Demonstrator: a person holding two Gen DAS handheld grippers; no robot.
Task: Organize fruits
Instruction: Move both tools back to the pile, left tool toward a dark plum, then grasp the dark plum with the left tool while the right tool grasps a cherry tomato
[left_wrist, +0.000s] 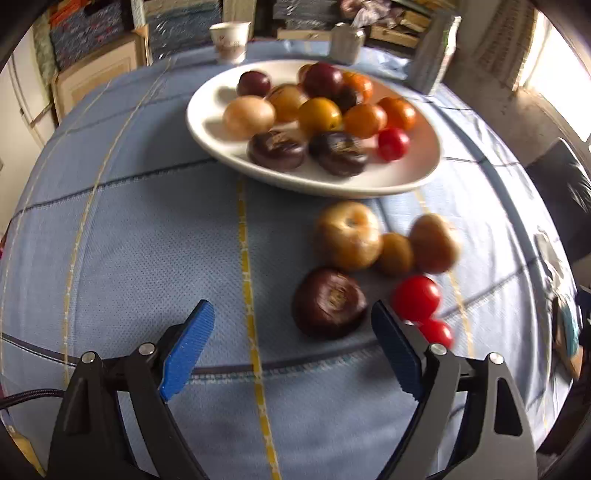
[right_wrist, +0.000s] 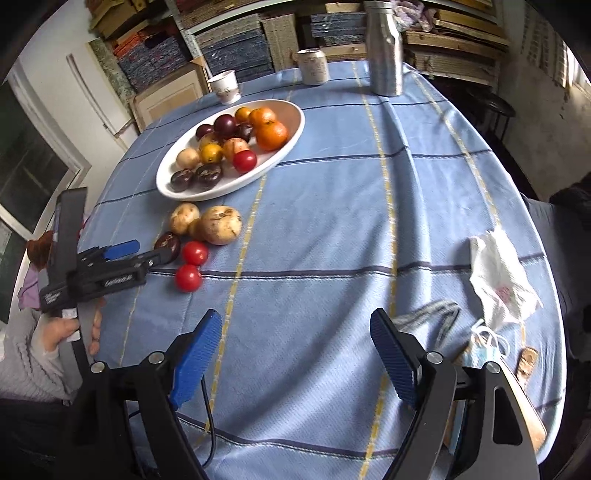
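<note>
Your left tongs (left_wrist: 291, 325) sit released near the dark plum (left_wrist: 328, 302), lined up to move it to the plate (left_wrist: 406, 177), while your right tongs (right_wrist: 295, 332) idle released over bare counter (right_wrist: 332, 221).

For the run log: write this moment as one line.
left gripper: open, near dark fruit | right gripper: open, over tablecloth | plate: part-filled | loose fruit remains

The left claw (left_wrist: 291, 325) partly hides the lower red tomato (left_wrist: 437, 332).
</note>
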